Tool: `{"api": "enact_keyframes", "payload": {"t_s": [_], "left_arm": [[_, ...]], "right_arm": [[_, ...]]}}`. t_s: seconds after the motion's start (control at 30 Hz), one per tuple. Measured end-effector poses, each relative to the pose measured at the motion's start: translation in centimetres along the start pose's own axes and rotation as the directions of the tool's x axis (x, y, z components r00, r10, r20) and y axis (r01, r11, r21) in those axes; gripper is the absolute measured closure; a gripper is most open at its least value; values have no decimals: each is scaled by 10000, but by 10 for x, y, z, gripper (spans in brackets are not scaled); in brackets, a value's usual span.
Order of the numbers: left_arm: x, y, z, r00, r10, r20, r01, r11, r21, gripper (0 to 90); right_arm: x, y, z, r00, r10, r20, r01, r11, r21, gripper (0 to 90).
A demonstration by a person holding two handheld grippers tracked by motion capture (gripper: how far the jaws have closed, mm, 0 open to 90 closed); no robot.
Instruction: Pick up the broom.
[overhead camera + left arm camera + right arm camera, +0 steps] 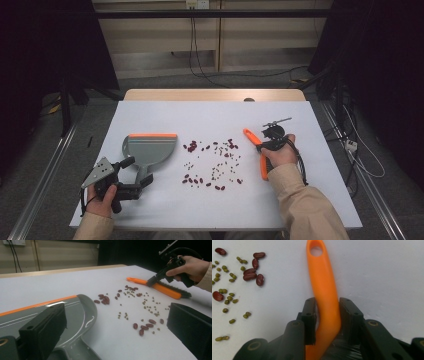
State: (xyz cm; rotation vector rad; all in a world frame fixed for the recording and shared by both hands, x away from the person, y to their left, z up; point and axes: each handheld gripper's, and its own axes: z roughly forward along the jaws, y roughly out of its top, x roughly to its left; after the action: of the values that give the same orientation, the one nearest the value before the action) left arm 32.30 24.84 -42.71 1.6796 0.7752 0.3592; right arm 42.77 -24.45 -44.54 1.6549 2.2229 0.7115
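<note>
brush [325,290] mid-frame: light, stiff, slick handle | right claw [327,315] pinching handle near bristles | left claw [117,335] spread by dustpan [75,315]

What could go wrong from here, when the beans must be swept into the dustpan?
1. The right claw pinches the orange plastic brush handle near its bend; the brush might twist in the grip while sweeping.
2. The dark red beans and small green beans lie scattered widely on the white table, so some may roll away.
3. The left claw stands open around the grey plastic dustpan handle; unheld, the dustpan could slide.
</note>
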Motion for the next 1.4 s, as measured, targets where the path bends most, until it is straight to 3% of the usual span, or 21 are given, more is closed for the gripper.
{"api": "enact_keyframes", "payload": {"t_s": [0.27,0.5,0.67,0.9,1.03,1.13,1.27,1.37,1.4], "left_arm": [[-1,1,3,10000,11,73,-12,10000,24,23],[-2,1,3,9999,80,127,-81,9999,68,22],[0,1,0,10000,-16,-37,16,10000,-24,23],[1,-1,-3,9999,-47,-124,46,10000,-18,23],[1,0,-3,9998,-91,-157,90,9999,-60,23],[1,0,-2,9999,-37,-160,36,10000,-56,23],[-2,2,-1,9998,103,-186,-102,9999,24,23],[-5,6,1,9998,113,-131,-114,9999,-79,23],[-7,8,1,9998,158,-126,-159,9998,-73,23]], "right_arm": [[6,3,3,9985,-324,430,314,9992,241,688],[6,-1,2,9992,-117,377,117,9999,12,694],[5,0,1,9990,-324,319,322,9995,41,701],[6,-4,-5,9976,-598,359,619,9964,-583,706],[0,-7,-14,9995,-310,23,311,9935,-1092,708],[-2,-13,-23,9997,-140,-190,105,9844,-1755,708],[-6,-23,-37,9980,-88,-621,-83,9630,-2695,710],[-10,-30,-50,9935,42,-1135,-442,9349,-3521,711],[-12,-34,-54,9913,182,-1302,-684,9174,-3921,711]]}}
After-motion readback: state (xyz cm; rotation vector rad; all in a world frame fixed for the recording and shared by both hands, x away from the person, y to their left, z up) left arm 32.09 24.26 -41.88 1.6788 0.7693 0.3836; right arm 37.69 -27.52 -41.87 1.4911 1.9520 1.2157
